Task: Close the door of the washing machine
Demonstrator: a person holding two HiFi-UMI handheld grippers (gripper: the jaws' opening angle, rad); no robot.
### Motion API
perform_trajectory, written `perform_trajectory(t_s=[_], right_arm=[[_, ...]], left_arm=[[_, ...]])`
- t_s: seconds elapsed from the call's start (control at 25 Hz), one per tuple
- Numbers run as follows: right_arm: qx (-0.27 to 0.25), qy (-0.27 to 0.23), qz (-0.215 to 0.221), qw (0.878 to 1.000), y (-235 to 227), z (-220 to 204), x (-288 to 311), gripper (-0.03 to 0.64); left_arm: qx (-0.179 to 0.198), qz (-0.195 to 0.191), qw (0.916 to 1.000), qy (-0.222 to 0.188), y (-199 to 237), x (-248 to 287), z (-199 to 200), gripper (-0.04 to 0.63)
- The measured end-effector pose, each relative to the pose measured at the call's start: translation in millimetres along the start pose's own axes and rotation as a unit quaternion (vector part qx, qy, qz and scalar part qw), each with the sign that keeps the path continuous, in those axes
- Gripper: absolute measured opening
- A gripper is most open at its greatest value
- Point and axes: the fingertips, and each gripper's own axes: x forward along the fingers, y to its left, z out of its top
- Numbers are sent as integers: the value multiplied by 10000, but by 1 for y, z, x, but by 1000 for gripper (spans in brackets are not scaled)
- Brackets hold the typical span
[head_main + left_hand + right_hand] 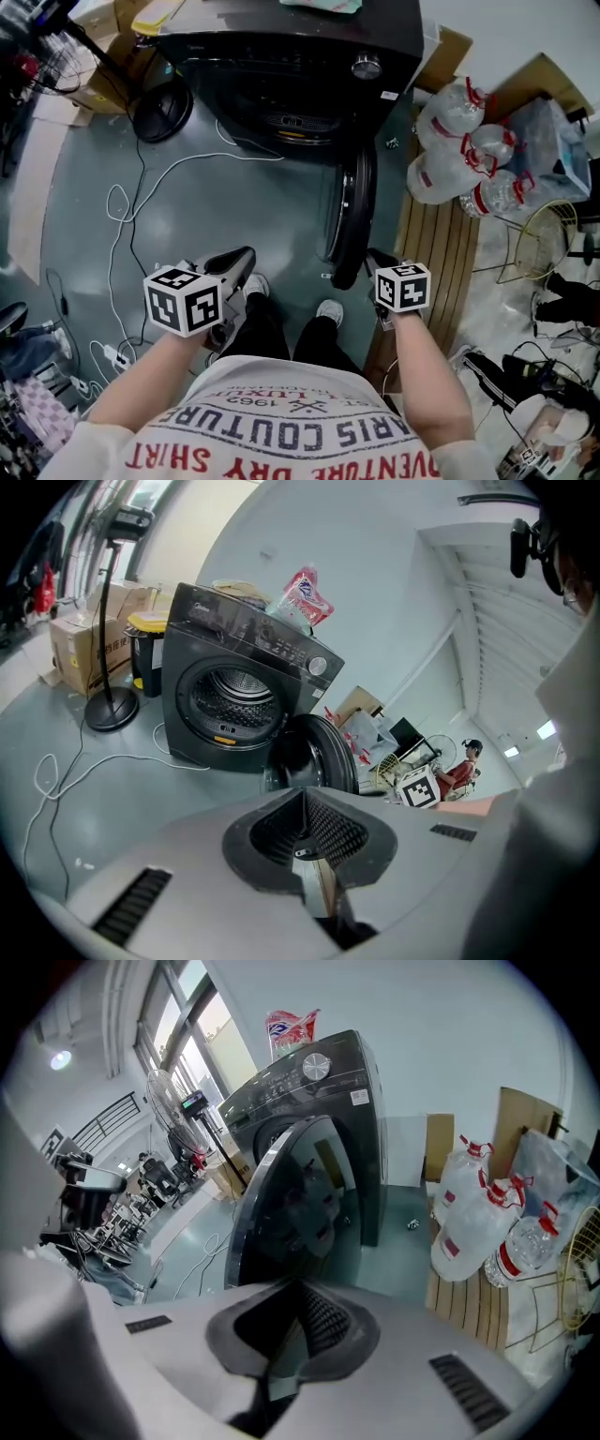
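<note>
Noted: washing machine (300,66) door (354,216) open. My left tongs (234,265) closed, empty. My right tongs (380,262) closed, empty, just beside door edge.

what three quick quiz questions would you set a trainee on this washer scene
1. True or false: the washing machine door is shut.
2. Which gripper is nearer the door? A) left gripper B) right gripper
3. Fill in: both grippers' jaws are ___, with nothing between them.
Key: 1 false; 2 B; 3 closed.
</note>
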Motion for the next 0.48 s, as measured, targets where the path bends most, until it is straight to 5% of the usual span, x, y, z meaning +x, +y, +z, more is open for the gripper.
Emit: perform_trajectory(t_s=[0.48], right_arm=[[104, -38, 65, 9999, 72, 24, 52, 21]], left_arm=[[-109, 120, 9999, -18, 75, -48, 6, 32]])
